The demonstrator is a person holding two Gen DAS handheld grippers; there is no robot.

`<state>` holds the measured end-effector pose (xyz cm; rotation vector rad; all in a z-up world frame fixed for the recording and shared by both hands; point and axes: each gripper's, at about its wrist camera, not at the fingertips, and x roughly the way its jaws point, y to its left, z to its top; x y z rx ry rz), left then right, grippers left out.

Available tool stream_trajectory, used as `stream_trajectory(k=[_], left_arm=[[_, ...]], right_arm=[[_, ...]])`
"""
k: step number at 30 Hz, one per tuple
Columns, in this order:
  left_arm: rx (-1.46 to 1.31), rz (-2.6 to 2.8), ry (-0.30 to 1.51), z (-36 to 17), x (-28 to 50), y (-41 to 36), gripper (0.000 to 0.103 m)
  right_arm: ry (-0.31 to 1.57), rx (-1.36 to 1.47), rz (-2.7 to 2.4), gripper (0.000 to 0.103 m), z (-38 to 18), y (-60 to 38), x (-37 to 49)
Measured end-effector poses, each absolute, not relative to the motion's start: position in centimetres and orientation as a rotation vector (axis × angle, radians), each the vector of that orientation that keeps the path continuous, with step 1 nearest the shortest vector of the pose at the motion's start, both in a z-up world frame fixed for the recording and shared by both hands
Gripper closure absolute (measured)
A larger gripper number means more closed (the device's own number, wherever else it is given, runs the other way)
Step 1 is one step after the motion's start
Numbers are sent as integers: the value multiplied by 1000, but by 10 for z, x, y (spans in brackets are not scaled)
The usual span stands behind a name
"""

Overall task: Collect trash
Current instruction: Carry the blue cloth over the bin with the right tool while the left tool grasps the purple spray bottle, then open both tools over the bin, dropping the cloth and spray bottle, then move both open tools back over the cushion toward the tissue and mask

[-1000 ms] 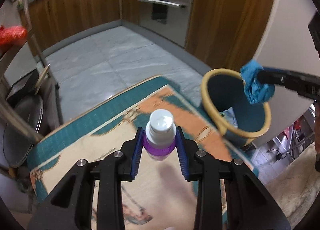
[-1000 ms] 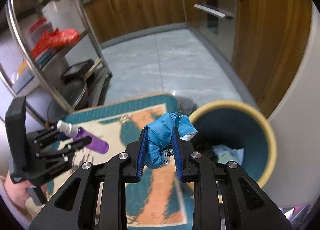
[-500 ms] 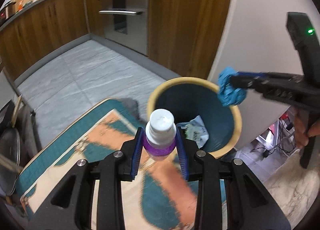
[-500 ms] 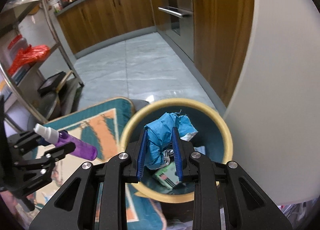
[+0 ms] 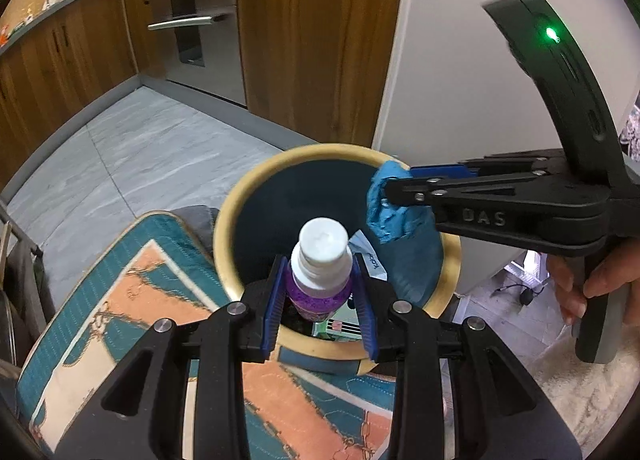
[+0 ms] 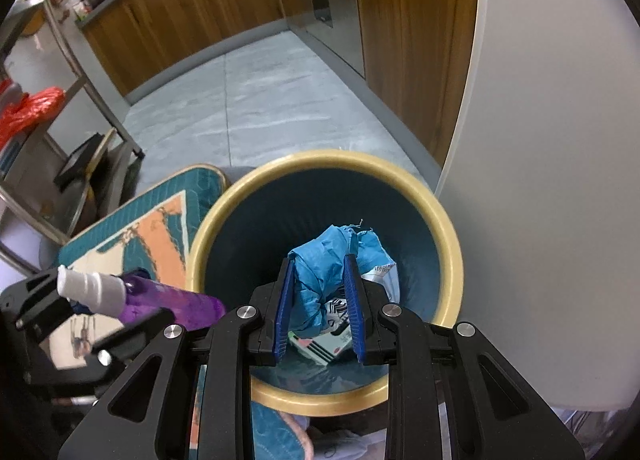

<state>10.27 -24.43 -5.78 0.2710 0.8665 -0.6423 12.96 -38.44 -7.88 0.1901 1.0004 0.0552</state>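
Left gripper [image 5: 320, 296] has the purple bottle [image 5: 320, 284] clamped right over the yellow-rimmed bin [image 5: 228, 220]. Right gripper [image 5: 394, 190] pinches a crumpled blue wad [image 5: 394, 216] above the bin's far side

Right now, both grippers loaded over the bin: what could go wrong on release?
1. The left gripper holds the purple bottle close to the near rim of the bin; dropped there, it may clip the rim and roll onto the rug.
2. The right gripper holds the blue wad over the bin; crumpled material could cling to a pad instead of falling.
3. Both grippers crowd the same opening and could bump.
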Motion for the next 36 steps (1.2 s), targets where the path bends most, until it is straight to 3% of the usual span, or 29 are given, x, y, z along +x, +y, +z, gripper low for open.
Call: stream_trajectory(k=[5,9,11,13,16,19,21,22,23,36], left_arm=[[265,-643,908,-74,110,-247,71],[258,-624,925,-81,114,-247,66],[252,-609,922,-80,115,-246,52],[245,-596,918,-79,117,-243,45],[248,-572,918,-77,117,-238,41],[264,-540,906,-72,114,-230,34],[262,-503,898,-67,113,-223,20],[264,-474,893,-65,111,-219,10],[270,-429,875,-61,108,-211,6],[358,-277,807,-13,57,-126,6]], right_arm=[[1007,204,45,74,-82,-384,132],[1003,206,29,56,-83,-386,133],[1002,213,17,54,-83,-389,132],[999,218,-6,48,-83,-393,132],[999,248,-10,42,-80,-397,131],[979,282,-11,30,-70,-398,128],[958,290,-3,15,-61,-394,125],[952,289,1,11,-59,-392,124],[942,287,8,9,-55,-388,122],[828,199,98,5,-12,-328,101]])
